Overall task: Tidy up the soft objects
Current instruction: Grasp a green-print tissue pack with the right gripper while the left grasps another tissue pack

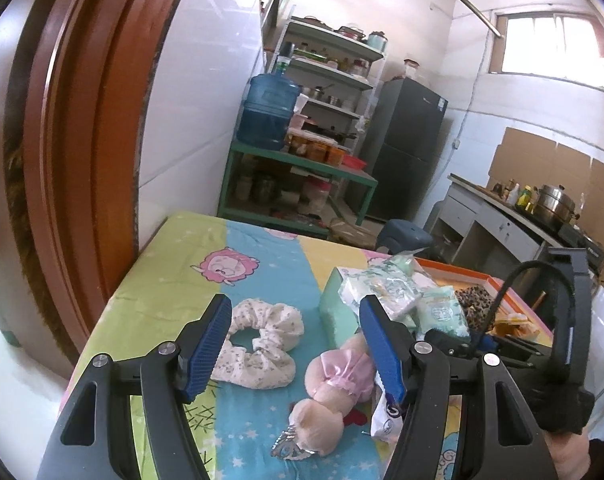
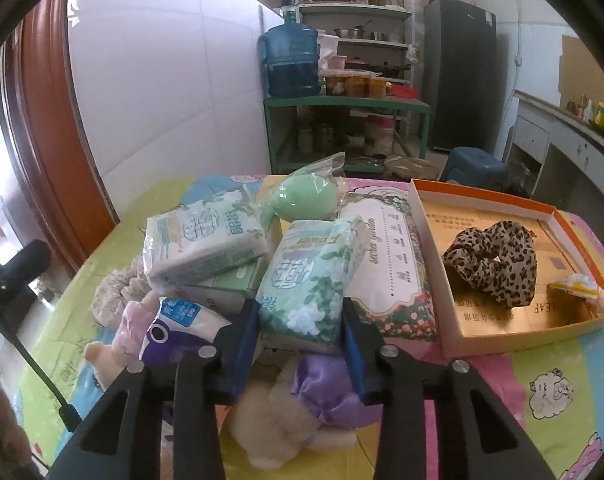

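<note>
The right tongs (image 2: 300,332) are clamped on the soft floral green tissue pack (image 2: 312,280), just left of the orange-rimmed cardboard box (image 2: 482,196); I'd squeeze gently and lift straight so the crinkly wrap doesn't slip. The left tongs (image 1: 294,344) hang open over the pink satin-dressed plush doll (image 1: 334,376), floral fabric scrunchie (image 1: 262,340) beyond. Farther right, a velvety leopard-print scrunchie (image 2: 492,260) lies inside the box on the cartoon-cloth desk (image 1: 182,272).
</note>
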### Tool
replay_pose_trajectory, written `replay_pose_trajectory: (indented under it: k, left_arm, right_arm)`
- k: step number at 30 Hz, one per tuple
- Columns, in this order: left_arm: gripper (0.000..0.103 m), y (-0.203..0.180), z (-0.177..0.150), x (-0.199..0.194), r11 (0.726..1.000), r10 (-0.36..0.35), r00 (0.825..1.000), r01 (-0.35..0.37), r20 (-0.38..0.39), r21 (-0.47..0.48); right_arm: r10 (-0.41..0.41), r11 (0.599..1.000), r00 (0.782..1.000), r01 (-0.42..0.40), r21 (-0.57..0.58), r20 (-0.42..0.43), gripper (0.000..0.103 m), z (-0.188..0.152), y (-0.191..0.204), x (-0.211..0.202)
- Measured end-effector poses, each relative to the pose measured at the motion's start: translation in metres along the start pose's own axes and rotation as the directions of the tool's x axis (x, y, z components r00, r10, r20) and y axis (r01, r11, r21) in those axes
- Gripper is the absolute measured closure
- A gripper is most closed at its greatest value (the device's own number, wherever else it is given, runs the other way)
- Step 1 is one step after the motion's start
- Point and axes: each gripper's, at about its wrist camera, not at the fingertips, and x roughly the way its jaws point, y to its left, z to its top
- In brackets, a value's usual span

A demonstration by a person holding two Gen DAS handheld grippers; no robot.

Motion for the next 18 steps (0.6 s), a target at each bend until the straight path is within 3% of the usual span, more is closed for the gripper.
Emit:
replay_pose_trajectory:
  k: [11,14,18]
  left_arm:
    - [0.035,-0.020,0.008,0.016,0.995,-0.056,0.998,0.058,-0.016,0.082]
    - [0.035,-0.028,0.014,0.026,0.983,-0.125,0.992,0.128,-0.035,0.128]
    - [0.035,-0.040,0.021,0.046,0.933,-0.259,0.960,0.276,-0.103,0.233]
  right_arm:
    - [0.071,0.996,0.997,-0.073,0.041,0.031,0.068,0.003,-0.015,-0.020]
    - [0.081,0.996,0.996,-0.083,0.040,0.048,0.068,0.005,-0.018,-0.032]
    - [0.083,0.996,0.994,-0.085,0.030,0.064,0.068,0.005,-0.018,-0.043]
